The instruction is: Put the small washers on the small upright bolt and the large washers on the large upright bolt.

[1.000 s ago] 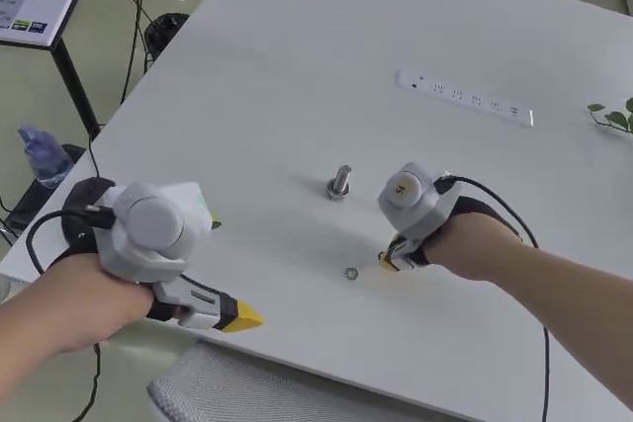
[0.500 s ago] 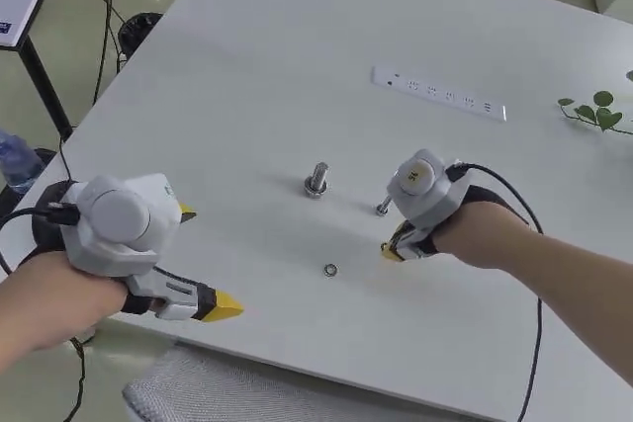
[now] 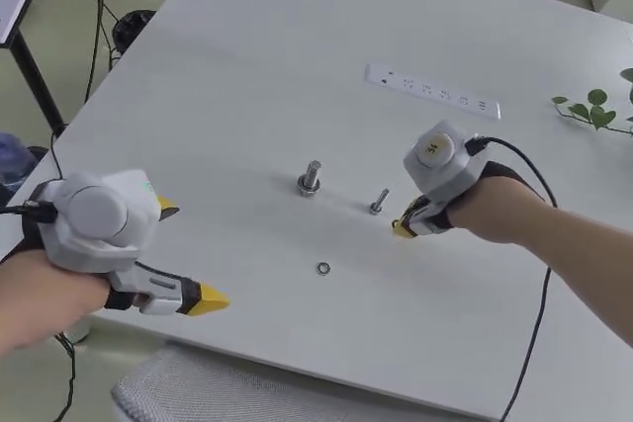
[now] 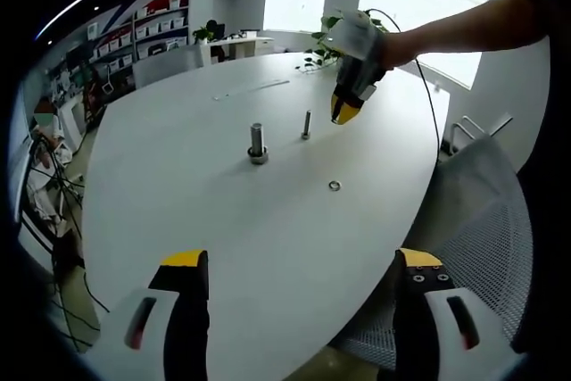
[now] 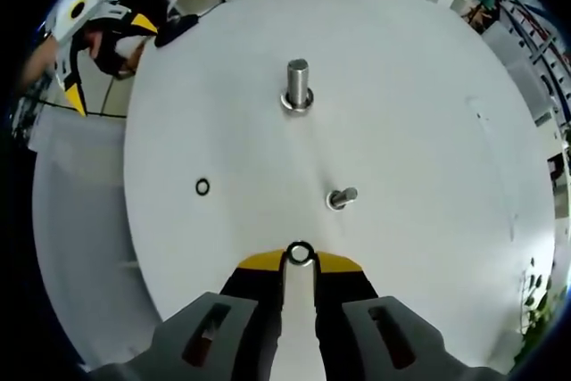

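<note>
biggest risk from here imo: the held washer (image 5: 301, 253) is only pinched by its edge at the very tips of the right gripper (image 5: 301, 263). any twist or a bump against the small bolt (image 5: 340, 196) could flick it out and send it rolling across the table (image 3: 247, 66). the hole looks tiny next to the bolt's tip, so coming in off-centre or tilted would probably hang it up on top instead of letting it drop. knocking the bolt over is the other worry, since it's thin and looks like it just stands on its head. also size: i read the held one as a small washer but can't be sure, and putting it on the large bolt (image 3: 311, 178) would be the wrong sort.

grippers: the right one is closed down narrow, with the washer clamped between its yellow tips and the ring poking out past them in the right gripper view. in the head view its tips sit low over the table just right of the small bolt, not touching it. the left gripper (image 3: 188, 252) is spread wide with nothing in it, at the near left edge, well apart from the bolts. a loose washer (image 3: 323, 268) lies flat on the table, nearer than both bolts, between the two grippers. the large bolt stands left of the small one.
</note>
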